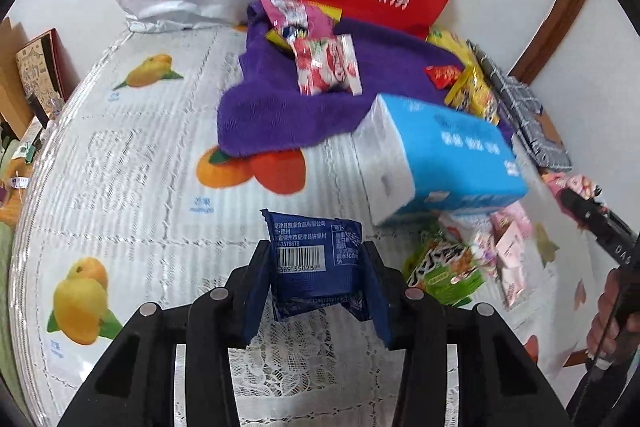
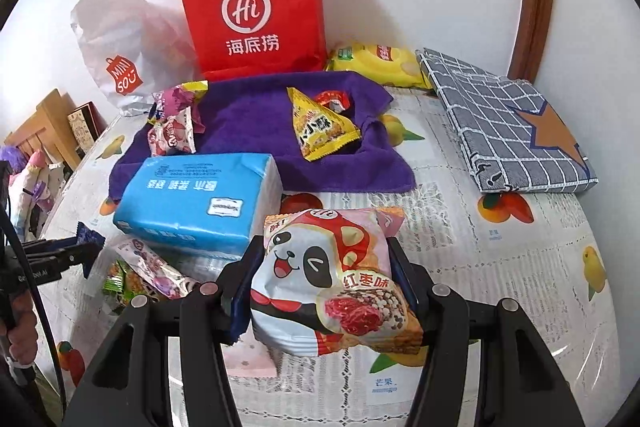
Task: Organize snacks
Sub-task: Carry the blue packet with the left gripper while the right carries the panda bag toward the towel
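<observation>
Two packets clamped: blue packet (image 1: 316,263) in left claw (image 1: 316,281), panda packet (image 2: 328,279) in right claw (image 2: 326,287).

The left gripper (image 1: 318,267) clamps a blue snack packet (image 1: 316,263) above the tablecloth (image 1: 140,187).

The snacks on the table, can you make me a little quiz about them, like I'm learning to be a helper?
1. True or false: the purple towel has snacks lying on it.
2. What is the left gripper holding? A) a blue packet B) the tissue pack C) nothing
3. Fill in: the right gripper holds the ____ snack bag.

Key
1. True: a yellow triangle packet and a pink-and-white candy bag lie on it.
2. A: the fingers press on the blue packet, off the table. The blue tissue pack rests on the table.
3. Panda.
</observation>
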Demonstrator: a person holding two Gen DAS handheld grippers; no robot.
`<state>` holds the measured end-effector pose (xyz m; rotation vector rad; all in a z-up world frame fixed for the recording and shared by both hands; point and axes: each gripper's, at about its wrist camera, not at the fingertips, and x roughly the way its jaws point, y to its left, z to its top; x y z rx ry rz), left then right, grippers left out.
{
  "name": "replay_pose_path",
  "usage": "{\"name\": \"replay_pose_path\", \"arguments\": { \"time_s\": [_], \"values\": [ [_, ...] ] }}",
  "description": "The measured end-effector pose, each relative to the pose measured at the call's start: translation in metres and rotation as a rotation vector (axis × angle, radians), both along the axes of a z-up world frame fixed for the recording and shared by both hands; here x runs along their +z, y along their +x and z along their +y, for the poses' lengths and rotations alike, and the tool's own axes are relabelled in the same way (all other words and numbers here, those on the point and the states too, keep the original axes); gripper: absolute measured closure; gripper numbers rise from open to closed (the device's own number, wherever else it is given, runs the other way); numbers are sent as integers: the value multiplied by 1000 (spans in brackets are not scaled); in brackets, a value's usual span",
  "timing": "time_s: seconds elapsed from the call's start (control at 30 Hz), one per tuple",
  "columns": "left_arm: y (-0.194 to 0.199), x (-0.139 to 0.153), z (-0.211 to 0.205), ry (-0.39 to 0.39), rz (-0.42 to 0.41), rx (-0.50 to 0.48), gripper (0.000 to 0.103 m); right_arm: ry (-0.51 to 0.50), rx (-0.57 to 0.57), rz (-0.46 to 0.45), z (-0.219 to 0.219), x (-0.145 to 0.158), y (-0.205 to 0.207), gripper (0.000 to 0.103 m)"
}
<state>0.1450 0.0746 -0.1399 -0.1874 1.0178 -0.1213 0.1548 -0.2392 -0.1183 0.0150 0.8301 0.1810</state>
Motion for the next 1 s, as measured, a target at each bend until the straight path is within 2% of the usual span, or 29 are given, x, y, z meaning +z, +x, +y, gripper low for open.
{"name": "replay_pose_path", "arguments": {
  "time_s": [0.53,1.0],
  "values": [
    [-3,42,-16,-32,-95,-43,61,20,12,-48,7,25,-13,46],
    [6,64,-31,-27,-131,-62,61,33,27,-90,9,40,-13,46]
  ]
}}
